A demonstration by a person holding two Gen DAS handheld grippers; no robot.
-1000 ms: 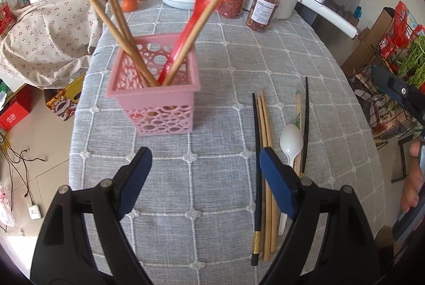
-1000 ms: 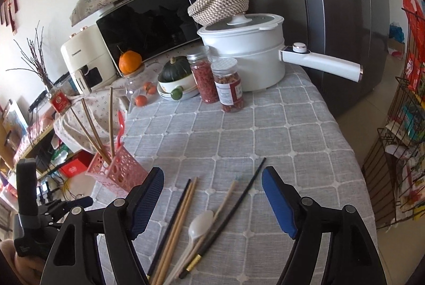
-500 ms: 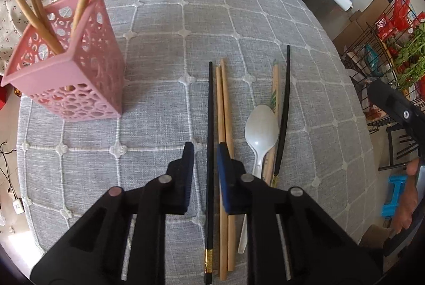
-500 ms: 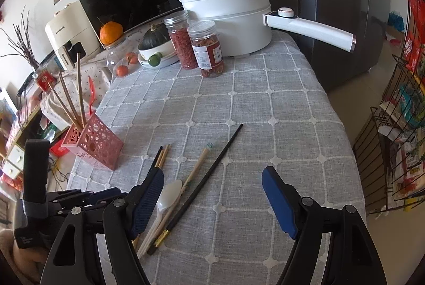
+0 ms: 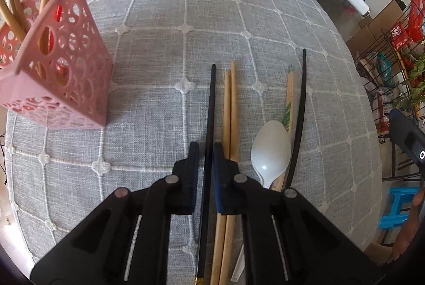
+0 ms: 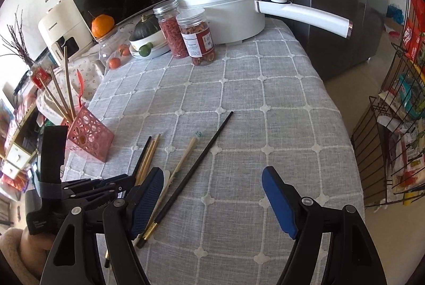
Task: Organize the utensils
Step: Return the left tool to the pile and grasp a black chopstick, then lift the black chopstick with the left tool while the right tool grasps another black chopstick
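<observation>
Pinching the first black chopstick

My left gripper (image 5: 205,152) is closing on the black chopstick (image 5: 210,109) between its jaws, to carry it to the pink basket (image 5: 66,77); my right gripper (image 6: 212,194) hangs wide apart, empty.

Two black grippers with blue pads

The left gripper (image 5: 205,152) and right gripper (image 6: 212,186) have black plastic arms, shiny round screws and dark blue bumpy pads (image 6: 277,201). A fluffy cream sleeve (image 6: 10,253) shows.
</observation>
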